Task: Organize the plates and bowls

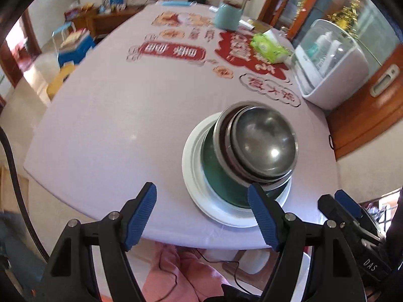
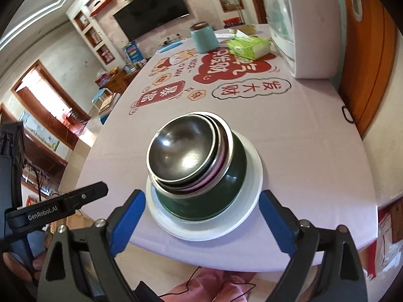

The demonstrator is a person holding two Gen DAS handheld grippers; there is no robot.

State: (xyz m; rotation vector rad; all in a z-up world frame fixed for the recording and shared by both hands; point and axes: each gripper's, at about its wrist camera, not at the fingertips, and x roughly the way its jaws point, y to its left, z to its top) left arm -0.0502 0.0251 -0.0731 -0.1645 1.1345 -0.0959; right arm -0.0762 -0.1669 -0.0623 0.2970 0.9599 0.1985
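Note:
A stack stands near the table's front edge: a white plate (image 1: 199, 196) (image 2: 249, 201) at the bottom, a dark green bowl (image 1: 216, 176) (image 2: 226, 191) on it, and several nested steel bowls (image 1: 264, 143) (image 2: 183, 151) on top. My left gripper (image 1: 201, 216) is open and empty, just in front and left of the stack. My right gripper (image 2: 201, 224) is open and empty, its fingers spread on either side of the plate's near rim, short of it. The right gripper also shows at the lower right of the left wrist view (image 1: 347, 206).
The table has a pale printed cloth (image 1: 126, 130) (image 2: 302, 151). At the far side stand a teal canister (image 1: 226, 16) (image 2: 202, 37), a green tissue pack (image 1: 269, 46) (image 2: 248, 45) and a white appliance with a clear dome (image 1: 332, 63) (image 2: 302, 25). A wooden cabinet (image 2: 372, 63) is at right.

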